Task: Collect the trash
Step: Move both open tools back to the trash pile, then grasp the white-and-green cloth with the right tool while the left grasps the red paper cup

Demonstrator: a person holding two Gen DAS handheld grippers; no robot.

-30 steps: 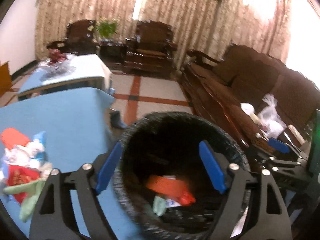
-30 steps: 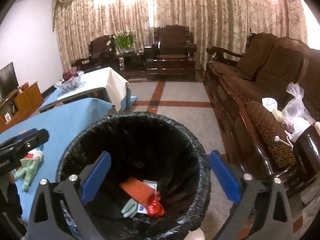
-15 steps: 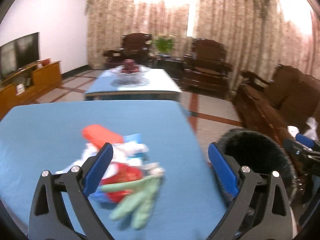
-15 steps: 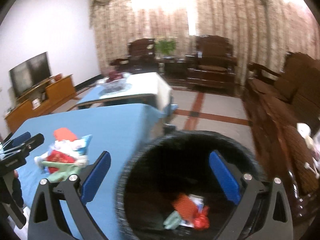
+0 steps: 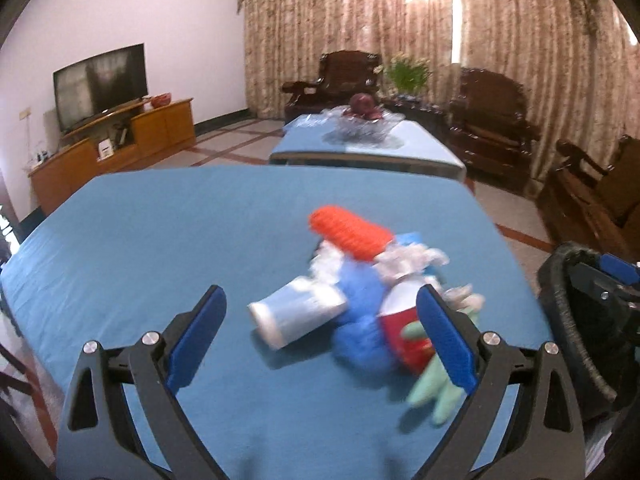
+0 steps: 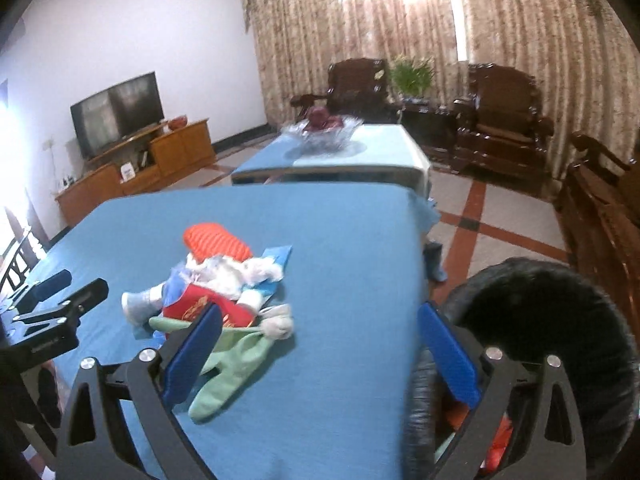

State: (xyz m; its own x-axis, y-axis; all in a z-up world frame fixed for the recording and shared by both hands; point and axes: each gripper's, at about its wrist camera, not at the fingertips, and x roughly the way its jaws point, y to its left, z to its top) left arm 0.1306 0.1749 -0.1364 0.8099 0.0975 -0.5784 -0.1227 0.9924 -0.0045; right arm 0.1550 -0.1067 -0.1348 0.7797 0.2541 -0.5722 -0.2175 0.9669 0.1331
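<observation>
Nearest, the left gripper [image 5: 322,340] stands wide open with nothing between its fingers; its jaws have just been opening wider. The right gripper [image 6: 320,354] is likewise spread wide and empty, hovering over the near right table edge beside the black bin [image 6: 560,320], which stands on the floor at the table's right. Just beyond the left fingers lies the trash pile [image 5: 360,292] on the blue table [image 5: 160,240]: a pale blue cup [image 5: 296,314] on its side, a soft green glove [image 5: 436,384], a red packet [image 5: 402,332], crumpled wrappers and an orange ribbed piece [image 5: 348,232] at the far end. All of it looks light and crushable; the cup is probably thin and would dent, so pinching it gently across its middle seems best, while the limp glove can be taken anywhere. A second ago both cameras looked down into the bin; now they face the pile. Farther off stands a second table with a fruit bowl [image 5: 362,120].
</observation>
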